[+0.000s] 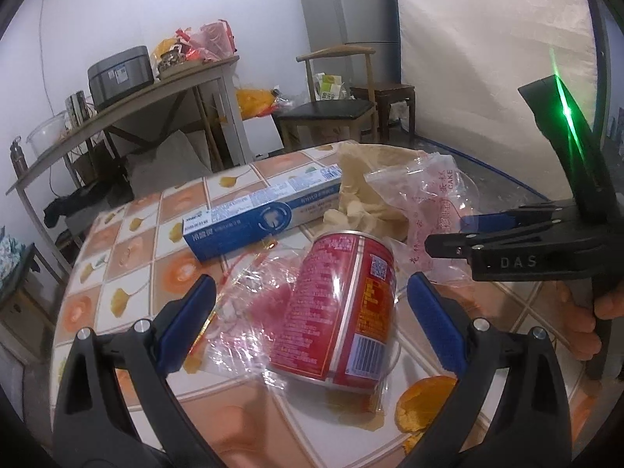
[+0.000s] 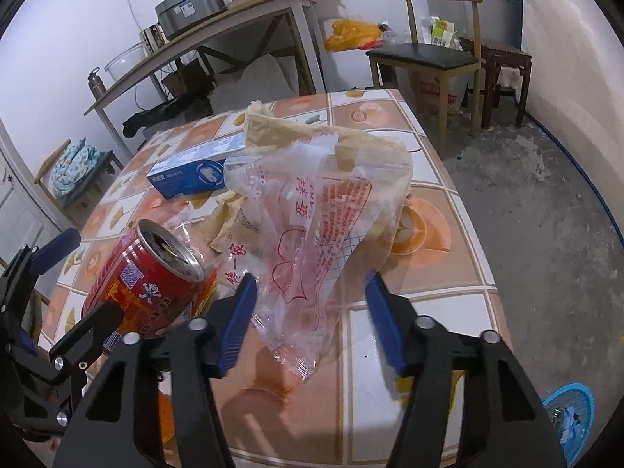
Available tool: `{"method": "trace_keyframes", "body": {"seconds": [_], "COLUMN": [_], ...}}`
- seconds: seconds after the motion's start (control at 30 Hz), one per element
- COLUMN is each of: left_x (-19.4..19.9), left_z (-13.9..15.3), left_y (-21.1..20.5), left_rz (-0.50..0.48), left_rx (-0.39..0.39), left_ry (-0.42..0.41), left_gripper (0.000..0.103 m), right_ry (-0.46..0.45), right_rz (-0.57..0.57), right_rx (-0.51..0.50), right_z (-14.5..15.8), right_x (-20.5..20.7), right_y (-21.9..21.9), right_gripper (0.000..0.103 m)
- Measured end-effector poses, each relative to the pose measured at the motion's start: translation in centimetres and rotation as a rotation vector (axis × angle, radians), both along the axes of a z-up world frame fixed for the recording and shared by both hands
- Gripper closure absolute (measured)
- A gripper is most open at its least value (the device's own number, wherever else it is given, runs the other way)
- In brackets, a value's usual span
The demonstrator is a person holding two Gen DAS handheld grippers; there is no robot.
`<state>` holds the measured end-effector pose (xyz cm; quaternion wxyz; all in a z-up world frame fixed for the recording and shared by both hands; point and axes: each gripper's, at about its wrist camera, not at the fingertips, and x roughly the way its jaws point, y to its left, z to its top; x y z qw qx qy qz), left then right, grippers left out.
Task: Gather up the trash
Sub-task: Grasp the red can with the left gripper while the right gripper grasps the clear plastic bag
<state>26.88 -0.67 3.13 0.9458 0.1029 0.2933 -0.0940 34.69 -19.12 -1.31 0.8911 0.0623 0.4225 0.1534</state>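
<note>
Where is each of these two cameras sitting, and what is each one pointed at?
Left wrist view: rides the left gripper, open around the tipped red can; the right gripper and the person's fingers show.
Right wrist view: rides the right gripper, open at the clear cake wrapper; the left gripper shows.
Both see the can, wrapper, blue toothpaste box and tiled table.

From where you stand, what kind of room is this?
Probably a home kitchen or dining room: a tall grey metal refrigerator, a grey rice cooker on a side table, and a wooden chair with a black seat.
</note>
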Motion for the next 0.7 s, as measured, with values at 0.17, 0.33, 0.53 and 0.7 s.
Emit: {"method": "trace_keyframes", "body": {"seconds": [0.17, 0.33, 0.53, 0.7], "left_x": [-0.01, -0.02, -0.05, -0.32], "left_z": [-0.15, -0.46, -0.46, -0.29], "left_y": [0.12, 0.11, 0.16, -0.27], "left_rz": [0.012, 0.022, 0.007, -0.015], "left_rx": [-0.02, -0.025, -0.045, -0.045], "left_ry": [0.012, 0.03, 0.054, 0.061], "left_gripper": [0.009, 0.028, 0.04, 0.056], "right_ry": [0.0, 0.004, -0.002, 0.001], "right_rz": [0.009, 0.013, 0.015, 0.023], "right_rx": [0.007, 0.019, 0.023, 0.03], "right_z": [-0.18, -0.36, -0.28, -0.08], "right_x": [0.02, -0.12, -0.65, -0.87], "right_y": [0.22, 0.08, -0.32, -0.58], "right_gripper": [0.068, 0.085, 0.092, 0.097]}}
